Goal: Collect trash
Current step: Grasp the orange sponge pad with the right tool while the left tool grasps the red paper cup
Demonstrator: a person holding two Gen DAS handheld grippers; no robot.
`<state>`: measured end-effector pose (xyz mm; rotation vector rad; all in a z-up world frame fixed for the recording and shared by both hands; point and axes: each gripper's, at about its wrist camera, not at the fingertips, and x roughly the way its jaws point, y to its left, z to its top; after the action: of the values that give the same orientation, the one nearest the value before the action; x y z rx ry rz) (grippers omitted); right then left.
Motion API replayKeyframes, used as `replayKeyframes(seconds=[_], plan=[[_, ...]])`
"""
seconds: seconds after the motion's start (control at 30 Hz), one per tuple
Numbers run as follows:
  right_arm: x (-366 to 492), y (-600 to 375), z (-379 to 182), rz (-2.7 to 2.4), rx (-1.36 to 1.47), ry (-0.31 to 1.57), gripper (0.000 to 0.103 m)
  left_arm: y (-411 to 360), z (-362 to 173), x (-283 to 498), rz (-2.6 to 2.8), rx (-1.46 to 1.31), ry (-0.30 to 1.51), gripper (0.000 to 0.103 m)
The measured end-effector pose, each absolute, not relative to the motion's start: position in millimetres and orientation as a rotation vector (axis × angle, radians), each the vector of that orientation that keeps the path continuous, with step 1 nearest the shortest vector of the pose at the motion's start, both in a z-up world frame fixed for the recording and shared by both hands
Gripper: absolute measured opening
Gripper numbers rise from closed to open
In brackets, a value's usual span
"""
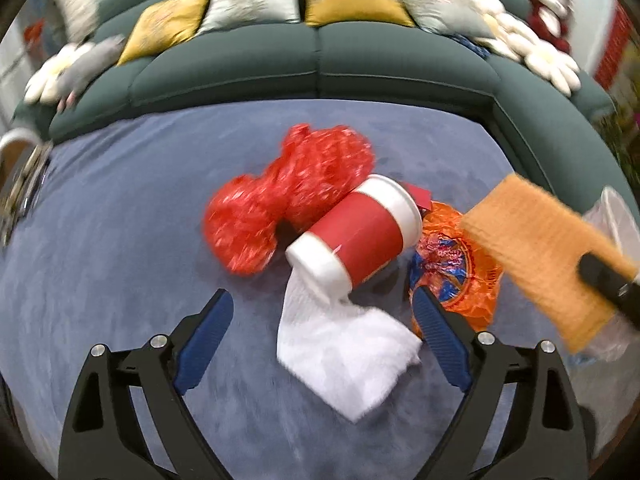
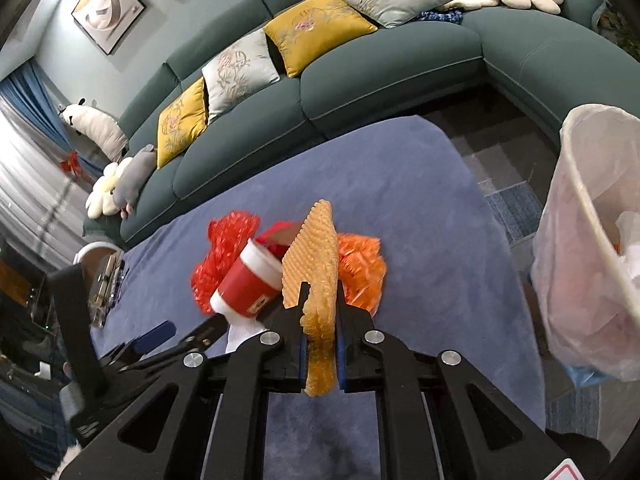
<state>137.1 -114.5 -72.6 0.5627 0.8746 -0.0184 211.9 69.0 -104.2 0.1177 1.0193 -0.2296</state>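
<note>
1. The left tongs [image 1: 322,336] are standing wide open over the tissue [image 1: 344,356] on the blue desk [image 1: 120,240], gripping nothing.
2. The red cup [image 1: 360,232] is lying on its side between the red bag [image 1: 296,192] and the orange bag [image 1: 460,268].
3. The right tongs [image 2: 320,304] are clamping the sponge [image 2: 316,264] upright, left of the lined bin [image 2: 580,240].

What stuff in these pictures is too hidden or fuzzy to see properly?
- Print on the crinkly orange plastic wrapper: left wrist view, blurred and partly behind the left gripper finger.
- Inside the white bag-lined trash bin: right wrist view, cut off by the edge.
- Small red card: left wrist view, mostly behind the red-and-white cup.
- Far side of the orange bubble-wrap sheet: right wrist view, seen edge-on in the right gripper.
</note>
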Motion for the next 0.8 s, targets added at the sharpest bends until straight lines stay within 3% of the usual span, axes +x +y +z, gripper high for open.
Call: replayKeyframes(seconds=[0.43,0.8], plan=[[158.2,-134.9,-89.0,-0.072,0.576,0.888,0.01,40.4,-139.1,244.1,-0.412,0.266,0.971,0.086],[164.1,-127.0,-101.9,-0.06,0.575,0.921,0.01,32.1,-140.6,243.4,-0.369,0.232,1.013,0.062]])
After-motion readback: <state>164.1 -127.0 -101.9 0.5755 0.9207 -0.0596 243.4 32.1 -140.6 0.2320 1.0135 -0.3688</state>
